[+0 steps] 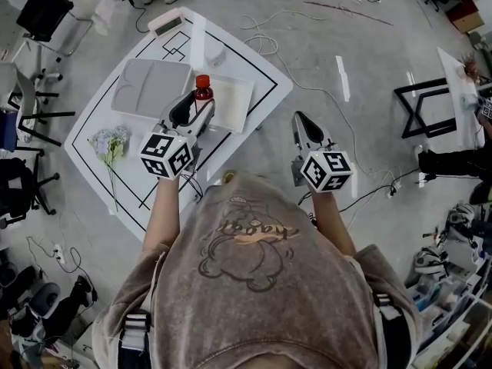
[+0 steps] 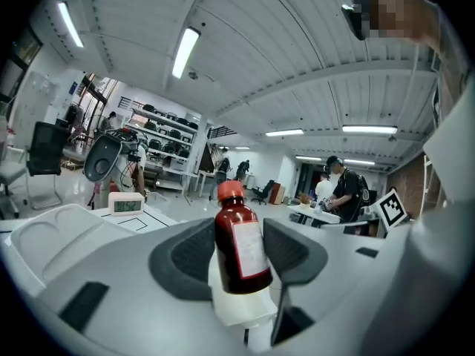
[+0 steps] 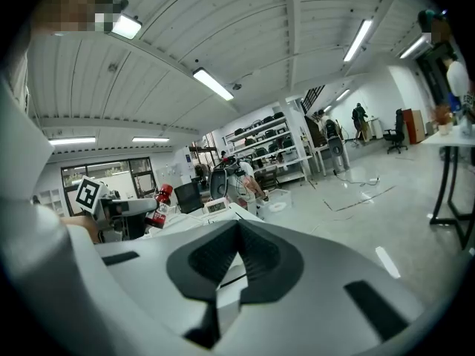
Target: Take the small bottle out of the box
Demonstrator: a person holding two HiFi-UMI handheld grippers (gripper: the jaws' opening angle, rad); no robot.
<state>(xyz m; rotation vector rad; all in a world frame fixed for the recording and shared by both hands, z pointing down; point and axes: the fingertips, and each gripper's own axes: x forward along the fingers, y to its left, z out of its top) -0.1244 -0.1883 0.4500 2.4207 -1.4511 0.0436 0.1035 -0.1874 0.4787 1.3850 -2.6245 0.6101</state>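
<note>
A small bottle [image 1: 202,89] [image 2: 249,247] of dark red liquid, with a red cap and a white label, stands upright between the pads of my left gripper [image 1: 196,110] [image 2: 239,262], which is shut on it. The gripper holds it just above the white open box [image 1: 233,102] on the table [image 1: 257,71]. Off the table's right side, my right gripper [image 1: 300,123] [image 3: 236,227] hangs over the floor, its tips together and nothing in them. The right gripper view shows the bottle [image 3: 159,205] at far left.
A grey divided tray [image 1: 150,87] [image 2: 52,232] lies left of the box. A white timer [image 1: 168,23] [image 2: 125,204] sits at the table's far corner and a pale flower bunch [image 1: 110,146] at its left. Chairs, cables and a black stand [image 1: 423,110] surround the table.
</note>
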